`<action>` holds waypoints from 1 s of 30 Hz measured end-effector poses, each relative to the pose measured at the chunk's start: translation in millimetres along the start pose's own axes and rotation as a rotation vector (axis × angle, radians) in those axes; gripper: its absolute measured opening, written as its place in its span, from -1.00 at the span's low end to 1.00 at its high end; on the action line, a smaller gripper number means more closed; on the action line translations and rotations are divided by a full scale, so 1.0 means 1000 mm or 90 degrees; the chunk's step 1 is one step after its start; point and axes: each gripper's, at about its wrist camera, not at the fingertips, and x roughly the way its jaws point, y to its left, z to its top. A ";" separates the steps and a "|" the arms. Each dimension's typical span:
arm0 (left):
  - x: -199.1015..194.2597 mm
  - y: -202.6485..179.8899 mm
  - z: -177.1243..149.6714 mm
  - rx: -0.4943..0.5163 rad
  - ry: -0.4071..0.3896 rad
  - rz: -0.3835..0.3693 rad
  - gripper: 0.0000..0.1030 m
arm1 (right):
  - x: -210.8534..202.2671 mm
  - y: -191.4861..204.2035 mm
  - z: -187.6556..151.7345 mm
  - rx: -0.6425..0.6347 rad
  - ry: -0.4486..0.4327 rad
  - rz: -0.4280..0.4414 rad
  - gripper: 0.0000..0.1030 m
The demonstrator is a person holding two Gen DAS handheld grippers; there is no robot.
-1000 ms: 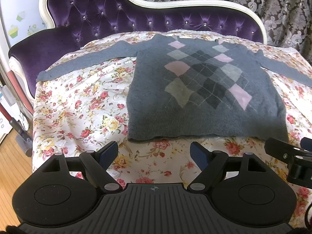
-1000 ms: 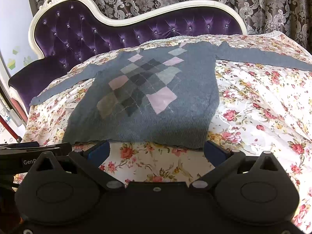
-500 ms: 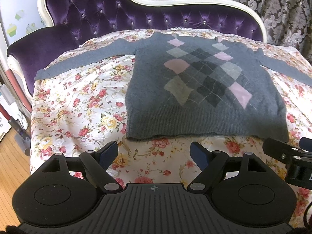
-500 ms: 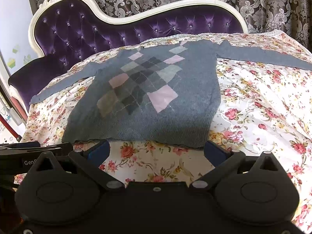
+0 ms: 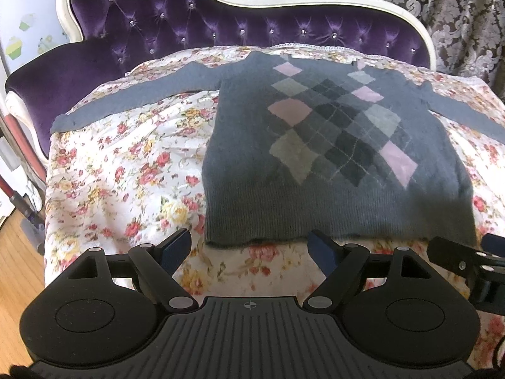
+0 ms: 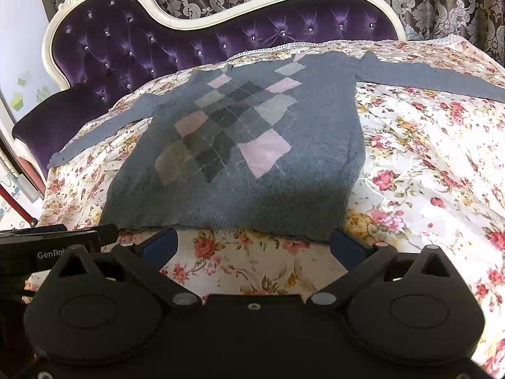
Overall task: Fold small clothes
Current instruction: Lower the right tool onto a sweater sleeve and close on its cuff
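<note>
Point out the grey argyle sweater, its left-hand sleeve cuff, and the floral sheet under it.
Grey knitted argyle sweater (image 5: 240,195): left wrist view, plain grey body left of the diamonds.
Sleeve cuff (image 5: 63,123): left wrist view, end of the outstretched sleeve.
Floral cotton sheet (image 6: 426,170): right wrist view, bare patch right of the sweater.

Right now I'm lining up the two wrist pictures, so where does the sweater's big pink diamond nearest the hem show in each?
Left wrist view: the pink diamond sits right of centre, on the sweater's right half.
Right wrist view: the pink diamond sits near the middle, slightly right.
Shared landmark: the purple tufted sofa back behind the sweater.
</note>
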 end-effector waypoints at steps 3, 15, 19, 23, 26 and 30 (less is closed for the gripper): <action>0.004 0.000 0.010 0.002 -0.006 -0.005 0.56 | 0.003 -0.003 0.008 0.008 0.006 0.016 0.99; 0.034 -0.014 0.056 0.033 -0.026 -0.015 0.56 | 0.014 -0.033 0.050 0.071 0.023 0.056 0.99; 0.047 -0.022 0.072 0.050 -0.032 -0.020 0.56 | 0.018 -0.053 0.067 0.098 0.023 0.061 0.99; 0.059 -0.029 0.089 0.054 -0.041 -0.026 0.56 | 0.023 -0.078 0.089 0.117 0.012 0.054 0.99; 0.068 -0.033 0.101 0.050 -0.049 -0.030 0.56 | 0.028 -0.104 0.106 0.127 -0.011 0.048 0.99; 0.080 -0.038 0.119 0.043 -0.058 -0.028 0.56 | 0.037 -0.149 0.125 0.162 -0.035 0.022 0.99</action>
